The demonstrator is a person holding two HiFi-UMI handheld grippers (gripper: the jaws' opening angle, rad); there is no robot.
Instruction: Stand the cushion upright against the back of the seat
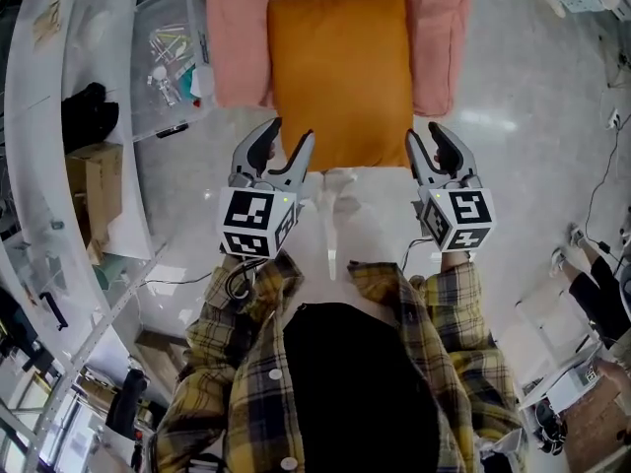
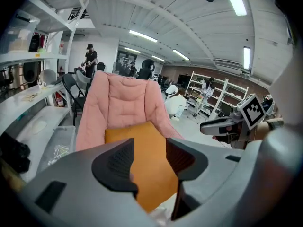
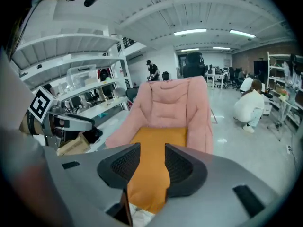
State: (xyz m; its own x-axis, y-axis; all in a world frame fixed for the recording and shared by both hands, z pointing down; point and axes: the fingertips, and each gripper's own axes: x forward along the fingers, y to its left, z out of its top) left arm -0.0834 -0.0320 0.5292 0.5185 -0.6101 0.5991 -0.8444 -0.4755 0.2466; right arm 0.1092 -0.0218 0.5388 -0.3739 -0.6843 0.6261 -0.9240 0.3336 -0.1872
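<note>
Left gripper [image 1: 289, 134], right gripper [image 1: 426, 133] near cushion [image 1: 340, 72]

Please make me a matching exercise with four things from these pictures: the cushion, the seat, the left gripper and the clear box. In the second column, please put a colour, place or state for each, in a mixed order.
Column one
1. cushion
2. seat
3. left gripper
4. clear box

Column two
A. pink and padded, with a tall back
B. jaws apart, holding nothing
C. beside the seat, at the left of the head view
D. orange, lying flat

Pairs: 1-D, 2-A, 3-B, 4-C
</note>
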